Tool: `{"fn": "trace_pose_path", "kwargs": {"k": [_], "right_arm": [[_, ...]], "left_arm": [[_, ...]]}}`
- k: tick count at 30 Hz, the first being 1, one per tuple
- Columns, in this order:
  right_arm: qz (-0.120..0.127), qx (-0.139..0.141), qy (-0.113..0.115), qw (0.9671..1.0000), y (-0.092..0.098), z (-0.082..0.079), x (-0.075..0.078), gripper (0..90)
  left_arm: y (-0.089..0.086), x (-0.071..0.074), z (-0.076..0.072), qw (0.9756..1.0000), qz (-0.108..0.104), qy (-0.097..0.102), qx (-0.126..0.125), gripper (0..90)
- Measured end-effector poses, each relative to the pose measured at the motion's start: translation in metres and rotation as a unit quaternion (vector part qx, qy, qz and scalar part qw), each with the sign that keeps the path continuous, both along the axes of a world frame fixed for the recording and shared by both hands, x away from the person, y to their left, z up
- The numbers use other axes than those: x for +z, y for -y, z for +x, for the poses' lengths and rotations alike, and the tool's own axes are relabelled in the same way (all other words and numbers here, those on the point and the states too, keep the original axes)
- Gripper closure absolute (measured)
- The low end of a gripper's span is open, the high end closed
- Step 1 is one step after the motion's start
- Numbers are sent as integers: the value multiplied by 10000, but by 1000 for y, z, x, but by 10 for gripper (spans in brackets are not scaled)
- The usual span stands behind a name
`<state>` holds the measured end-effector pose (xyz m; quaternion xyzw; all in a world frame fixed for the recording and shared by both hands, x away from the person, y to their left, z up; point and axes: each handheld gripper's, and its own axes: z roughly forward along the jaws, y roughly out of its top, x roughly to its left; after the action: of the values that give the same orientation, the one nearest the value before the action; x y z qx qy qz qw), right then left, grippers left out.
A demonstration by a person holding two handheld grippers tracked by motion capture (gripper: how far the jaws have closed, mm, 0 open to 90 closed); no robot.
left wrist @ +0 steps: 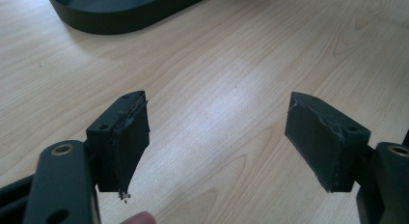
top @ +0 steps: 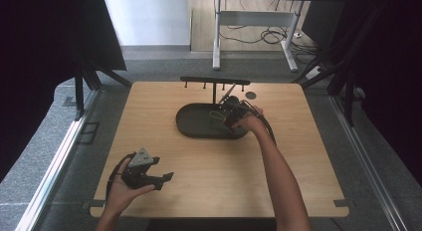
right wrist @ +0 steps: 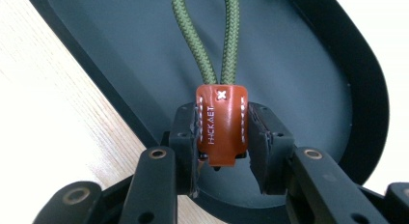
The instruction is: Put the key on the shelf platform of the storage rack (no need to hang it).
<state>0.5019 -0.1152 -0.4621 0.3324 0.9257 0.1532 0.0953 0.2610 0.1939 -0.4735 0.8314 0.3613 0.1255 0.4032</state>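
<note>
right tool (right wrist: 222, 151) clenched on the brown leather tab (right wrist: 222, 125), green cord loop (right wrist: 207, 35) running ahead over the dark tray (right wrist: 313, 79); left tool (left wrist: 217, 137) released above bare table (left wrist: 231, 64) | advice — lift straight, keep the loop untwisted, squeeze steady

Table (top: 209, 181) evenly lit, bright; dark curtains either side of it. High view soft, low detail. Tray (right wrist: 308, 64) casts soft shadow beside itself. Glare on table near tray; close jaws slightly blurred.
</note>
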Motion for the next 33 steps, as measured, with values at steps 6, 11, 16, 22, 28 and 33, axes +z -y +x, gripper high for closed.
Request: {"fn": "trace_pose_path", "kwargs": {"k": [6, 11, 16, 22, 28, 33], "right_arm": [[55, -8, -30, 10000, -1, -1, -5, 656], [44, -17, -10, 10000, -2, -1, -7, 630], [34, -32, 22, 10000, 0, -1, -7, 600], [126, -182, 31, 9998, 4, -1, -3, 518], [234, -266, 131, 9993, 7, -7, 8, 487], [280, -256, 182, 9991, 10, -12, 14, 487]], "left_arm": [[1, 0, 0, 10000, 17, 6, -23, 239], [0, 0, 0, 10000, 19, 8, -19, 239], [0, 0, 0, 10000, 8, 12, 12, 239], [0, 0, 0, 10000, 18, 6, 11, 239], [1, 0, 0, 10000, 35, 0, -9, 239], [2, -1, 0, 10000, 34, -3, -9, 239]]}}
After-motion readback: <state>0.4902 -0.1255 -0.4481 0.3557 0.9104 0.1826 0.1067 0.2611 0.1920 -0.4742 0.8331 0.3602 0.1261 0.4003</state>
